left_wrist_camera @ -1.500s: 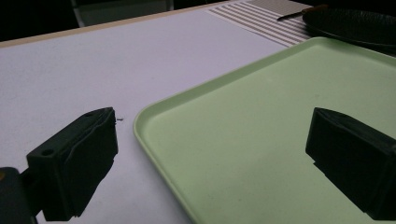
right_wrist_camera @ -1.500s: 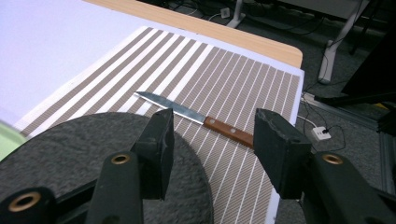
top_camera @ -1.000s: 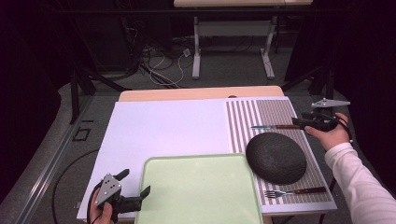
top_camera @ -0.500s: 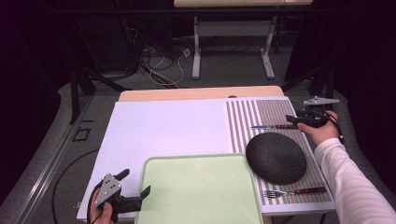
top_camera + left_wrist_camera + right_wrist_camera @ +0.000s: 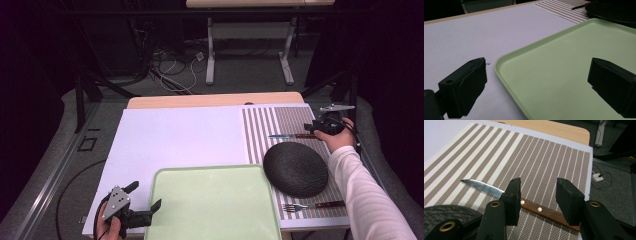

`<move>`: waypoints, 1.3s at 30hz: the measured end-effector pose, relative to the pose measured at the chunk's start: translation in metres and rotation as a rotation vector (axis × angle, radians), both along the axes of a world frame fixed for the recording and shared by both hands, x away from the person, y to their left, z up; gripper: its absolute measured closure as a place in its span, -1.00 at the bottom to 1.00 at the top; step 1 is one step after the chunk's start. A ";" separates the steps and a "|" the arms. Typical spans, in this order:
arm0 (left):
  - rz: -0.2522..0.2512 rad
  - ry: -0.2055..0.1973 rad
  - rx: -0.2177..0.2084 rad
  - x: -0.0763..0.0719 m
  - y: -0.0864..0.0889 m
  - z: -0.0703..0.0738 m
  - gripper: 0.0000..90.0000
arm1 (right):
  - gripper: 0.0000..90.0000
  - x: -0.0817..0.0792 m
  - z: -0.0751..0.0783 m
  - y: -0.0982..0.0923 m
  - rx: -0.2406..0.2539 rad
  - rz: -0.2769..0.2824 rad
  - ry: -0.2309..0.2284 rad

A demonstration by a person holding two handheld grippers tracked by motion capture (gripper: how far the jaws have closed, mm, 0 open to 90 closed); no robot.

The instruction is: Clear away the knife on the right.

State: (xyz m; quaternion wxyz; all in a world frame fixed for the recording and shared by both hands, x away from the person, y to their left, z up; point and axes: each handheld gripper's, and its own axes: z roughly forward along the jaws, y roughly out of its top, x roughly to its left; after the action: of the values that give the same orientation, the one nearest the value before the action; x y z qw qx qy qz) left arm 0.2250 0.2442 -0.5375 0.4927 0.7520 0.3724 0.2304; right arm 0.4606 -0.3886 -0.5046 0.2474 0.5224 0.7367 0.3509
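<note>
Now our right gripper (image 5: 537, 192), half-spread and just closing, straddles the knife (image 5: 524, 202) handle untouched. We should lower squarely, then pinch. Left gripper (image 5: 536, 85) waits spread.

Tabletop evenly lit, surroundings dark; near claws slightly blurred.

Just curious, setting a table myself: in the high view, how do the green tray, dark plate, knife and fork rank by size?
1. Green tray
2. Dark plate
3. Knife and fork: similar length, too close to rank.
</note>
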 end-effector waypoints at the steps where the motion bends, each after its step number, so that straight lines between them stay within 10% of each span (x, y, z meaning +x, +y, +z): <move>1: 0.000 0.000 0.000 0.000 0.000 0.000 -0.94 | 0.27 0.001 -0.002 0.000 0.009 -0.010 0.000; 24: 0.016 0.017 -0.002 0.002 0.000 -0.002 -0.94 | 1.00 0.017 -0.033 -0.019 0.015 -0.127 0.046; 39: 0.021 0.020 0.000 0.002 0.000 -0.003 -0.94 | 1.00 0.022 -0.039 -0.019 -0.016 -0.134 0.067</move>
State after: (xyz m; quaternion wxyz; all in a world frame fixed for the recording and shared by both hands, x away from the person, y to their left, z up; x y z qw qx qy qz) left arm 0.2272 0.2440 -0.5404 0.4867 0.7503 0.3850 0.2280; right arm 0.4826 -0.4074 -0.5440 0.2498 0.5800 0.7108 0.3099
